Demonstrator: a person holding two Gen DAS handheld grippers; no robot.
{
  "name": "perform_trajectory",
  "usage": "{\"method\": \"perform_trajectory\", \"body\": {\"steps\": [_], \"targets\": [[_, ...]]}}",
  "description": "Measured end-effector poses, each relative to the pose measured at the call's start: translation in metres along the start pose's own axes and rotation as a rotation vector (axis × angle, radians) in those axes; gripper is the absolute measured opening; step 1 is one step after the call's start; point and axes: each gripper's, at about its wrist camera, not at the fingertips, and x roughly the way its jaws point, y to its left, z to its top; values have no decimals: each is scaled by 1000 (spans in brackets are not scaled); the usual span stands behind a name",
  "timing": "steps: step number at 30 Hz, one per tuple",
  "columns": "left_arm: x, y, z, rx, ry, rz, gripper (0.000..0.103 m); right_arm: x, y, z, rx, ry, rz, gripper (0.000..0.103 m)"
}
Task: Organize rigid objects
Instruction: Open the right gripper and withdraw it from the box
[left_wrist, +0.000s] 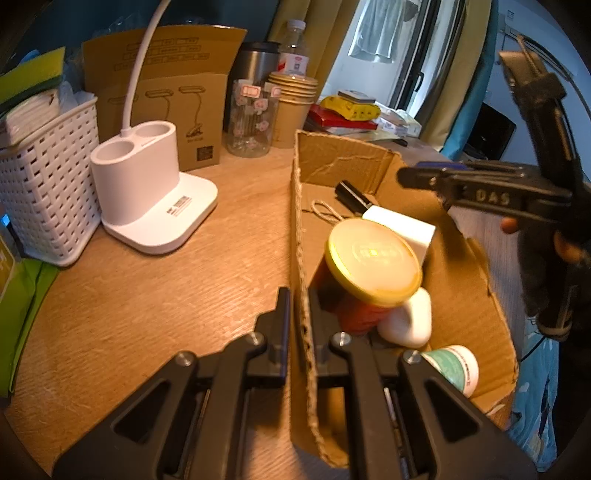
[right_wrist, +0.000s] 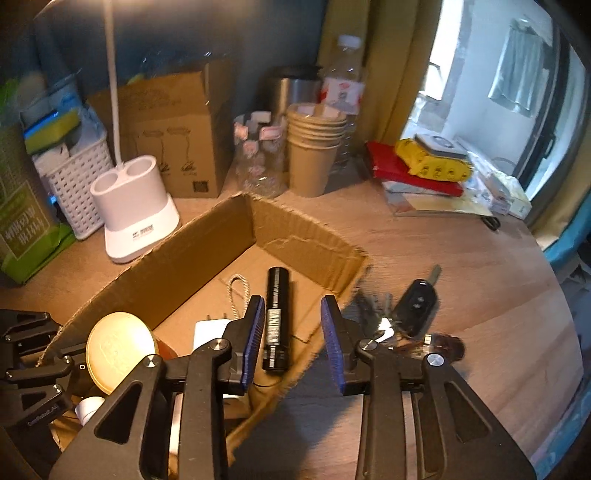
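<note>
my right claw (right_wrist: 292, 343) stands with its blue pads apart and nothing pinched; the black flashlight (right_wrist: 276, 317) lies on the box floor just below and between them, so i judge that drop finished. my left claw (left_wrist: 298, 314) is clamped shut on the near wall of the cardboard box (left_wrist: 301, 206), steadying it, with the yellow-lidded jar (left_wrist: 373, 258) and white charger (left_wrist: 406, 229) just past its tips, inside. to the right of my right claw, outside the box, the car key and keyring (right_wrist: 410, 314) lie on the table (right_wrist: 480, 288). next i'd swing right, lower over the key and close.
</note>
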Motion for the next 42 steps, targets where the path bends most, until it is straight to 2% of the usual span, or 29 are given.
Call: {"method": "perform_trajectory", "body": {"steps": [3,9,11,13,35,39,42], "targets": [[0,0,0,1,-1,1,9,-8,-10,-1,28,-14,-11,39],[-1,0,0,3,-2,2,9,-21,-25,-5,61,-34,-36,40],[0,0,1,3,-2,2,9,-26,-29,-8,70,-38,-43,44],[-1,0,0,3,-2,3,9,-29,-32,-10,74,-41,-49,51],[-1,0,0,3,-2,3,9,-42,-75,-34,166,-35,-130,57],[-1,0,0,4,-2,3,9,-39,-78,-40,176,-23,-132,63],[-1,0,0,3,-2,3,9,-34,-78,-46,183,-6,-130,64]]}}
